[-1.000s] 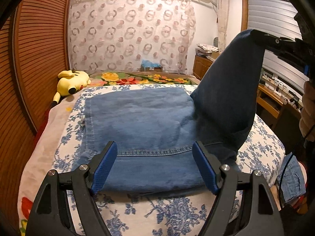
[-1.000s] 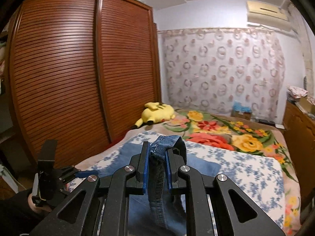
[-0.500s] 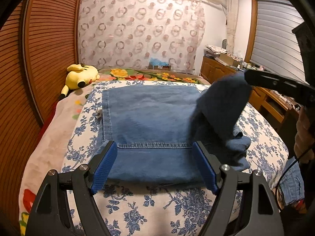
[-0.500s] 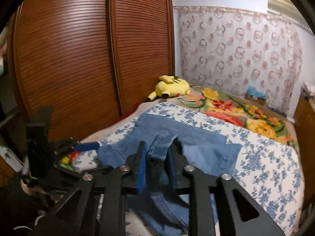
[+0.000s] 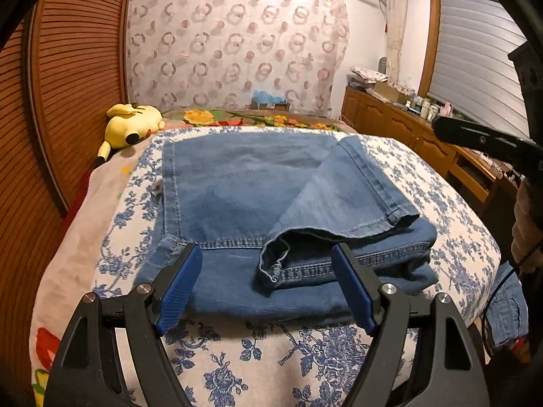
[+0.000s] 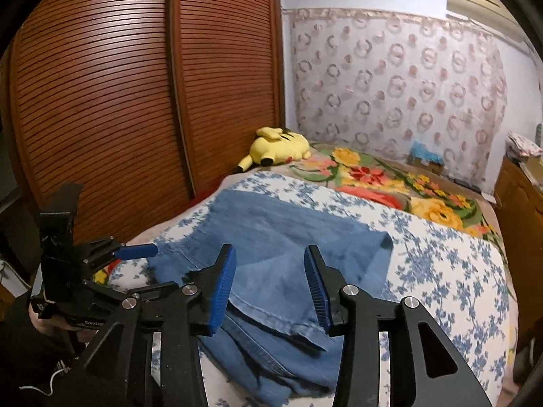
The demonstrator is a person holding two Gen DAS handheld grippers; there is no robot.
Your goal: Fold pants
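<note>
So: blue denim pants (image 5: 244, 183) folded flat on floral bed (image 5: 451, 203).
Leg hem flopped across top; left gripper (image 5: 266, 285) spread wide, right gripper (image 6: 269, 285) opening, neither pinching cloth.

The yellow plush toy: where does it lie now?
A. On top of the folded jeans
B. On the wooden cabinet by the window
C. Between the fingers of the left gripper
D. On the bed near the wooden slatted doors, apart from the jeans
D: the yellow plush toy lies on the bed close to the wooden slatted doors, well clear of the jeans.
</note>
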